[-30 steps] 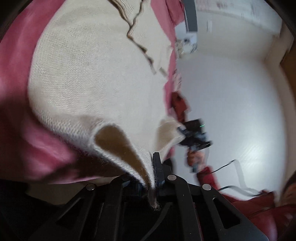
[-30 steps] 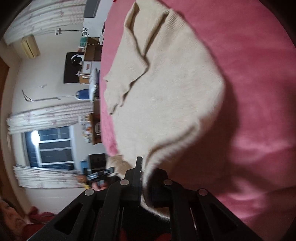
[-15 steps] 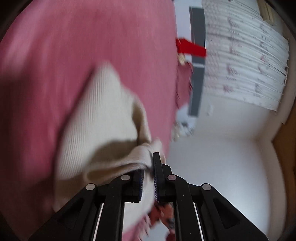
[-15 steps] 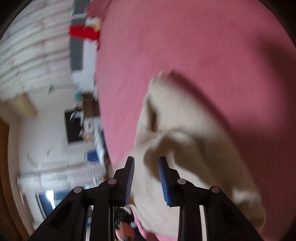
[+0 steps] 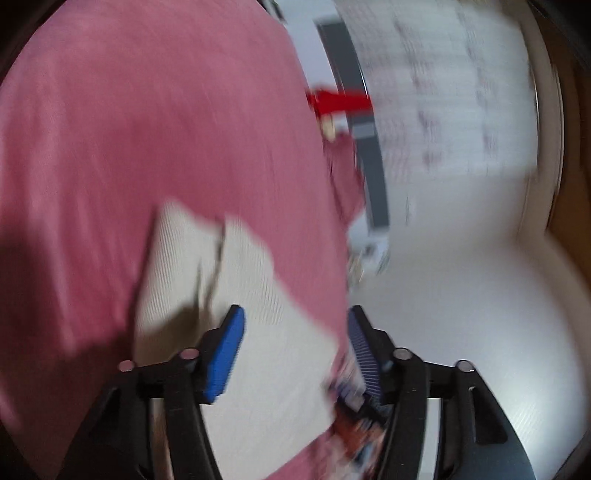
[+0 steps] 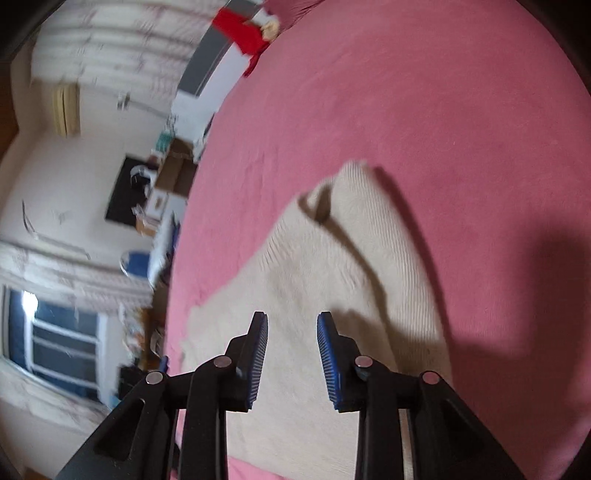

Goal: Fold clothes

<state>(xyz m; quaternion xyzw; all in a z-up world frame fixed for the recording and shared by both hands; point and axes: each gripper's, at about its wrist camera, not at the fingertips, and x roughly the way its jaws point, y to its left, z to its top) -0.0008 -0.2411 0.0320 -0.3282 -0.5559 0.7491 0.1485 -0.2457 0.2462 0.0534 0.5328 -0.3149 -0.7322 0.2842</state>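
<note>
A cream knit sweater (image 6: 332,280) lies folded over itself on the pink bedspread (image 6: 424,103). In the left wrist view the sweater (image 5: 236,280) sits below the middle, blurred by motion. My left gripper (image 5: 293,325) hovers over its near corner with jaws opening wide and no cloth pinched between the blue pads (image 5: 225,354). My right gripper (image 6: 291,328) stands open just above the sweater's near part, its blue pads (image 6: 328,362) apart and free of the fabric.
The pink bedspread (image 5: 147,129) fills most of both views. A red object (image 6: 243,31) lies at the bed's far end by a grey headboard (image 5: 373,177). Cluttered shelves (image 6: 162,184), a window (image 6: 55,343) and curtains line the left wall.
Both grippers carried the sweater's edge forward over the garment, then let it go. The right jaws parted first, the left jaws after. The sweater now lies doubled on the bed.
</note>
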